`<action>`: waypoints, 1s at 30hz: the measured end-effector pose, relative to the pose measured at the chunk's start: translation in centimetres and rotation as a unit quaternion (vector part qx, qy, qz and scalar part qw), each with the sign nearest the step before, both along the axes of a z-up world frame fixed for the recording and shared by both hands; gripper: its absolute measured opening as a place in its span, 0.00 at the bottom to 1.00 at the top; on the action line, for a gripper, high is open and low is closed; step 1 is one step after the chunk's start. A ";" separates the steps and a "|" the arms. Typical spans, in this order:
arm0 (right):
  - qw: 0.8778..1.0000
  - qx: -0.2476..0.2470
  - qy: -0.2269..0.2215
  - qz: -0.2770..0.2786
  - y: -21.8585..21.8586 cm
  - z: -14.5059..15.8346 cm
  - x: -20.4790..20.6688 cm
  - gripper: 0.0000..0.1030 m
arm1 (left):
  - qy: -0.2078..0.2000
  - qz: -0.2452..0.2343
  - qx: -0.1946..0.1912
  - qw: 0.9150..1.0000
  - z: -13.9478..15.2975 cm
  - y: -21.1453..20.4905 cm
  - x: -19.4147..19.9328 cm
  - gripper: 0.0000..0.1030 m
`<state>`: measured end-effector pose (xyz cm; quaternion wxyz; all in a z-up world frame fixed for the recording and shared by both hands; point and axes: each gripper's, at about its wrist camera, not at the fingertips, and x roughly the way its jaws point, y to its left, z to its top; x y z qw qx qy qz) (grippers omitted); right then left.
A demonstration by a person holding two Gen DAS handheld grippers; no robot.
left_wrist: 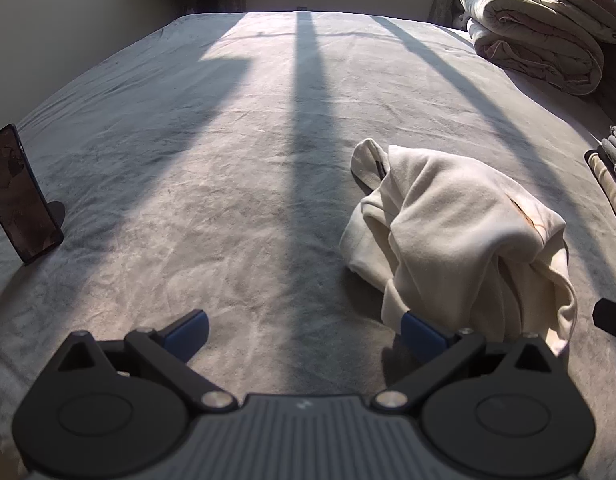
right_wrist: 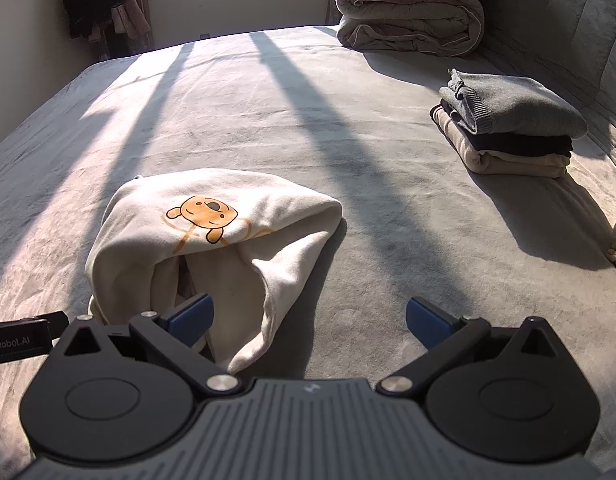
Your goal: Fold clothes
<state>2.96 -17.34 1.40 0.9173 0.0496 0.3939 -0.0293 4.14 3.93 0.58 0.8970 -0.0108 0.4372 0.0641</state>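
Sunlit bed [right_wrist: 267, 92] with a grey velvety cover, crossed by long window-frame shadows that run from the near edge toward the far edge. A window sits above the far edge in the right wrist view.

Cream garment [right_wrist: 203, 240], printed with an orange bear face, lies bunched in a loose heap near the near edge of the bed, not flat. In the right wrist view its long axis runs roughly left to right, and a tapered end hangs toward the near edge. In the left wrist view the same garment [left_wrist: 460, 240] shows a rounded, collar-like end toward the far edge.

Left hand-held gripper [left_wrist: 303, 332]: jaws spread wide, nothing between them; its right blue pad sits against or just in front of the garment's lower hem, contact not determinable.

Right hand-held gripper [right_wrist: 308, 320]: jaws spread wide, empty; its left blue pad overlaps the garment's near fold.

Stack of folded clothes [right_wrist: 512, 128], grey on top, rests near the right edge. Rolled quilt [right_wrist: 408, 12] occupies the far right corner. Phone [left_wrist: 19, 196] stands propped near the left edge.
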 end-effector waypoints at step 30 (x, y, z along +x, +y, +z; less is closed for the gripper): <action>0.996 0.064 0.051 0.034 -2.1 -2.2 2.0 0.85 | -0.011 -0.056 -0.079 0.995 -1.2 -0.7 0.8 0.99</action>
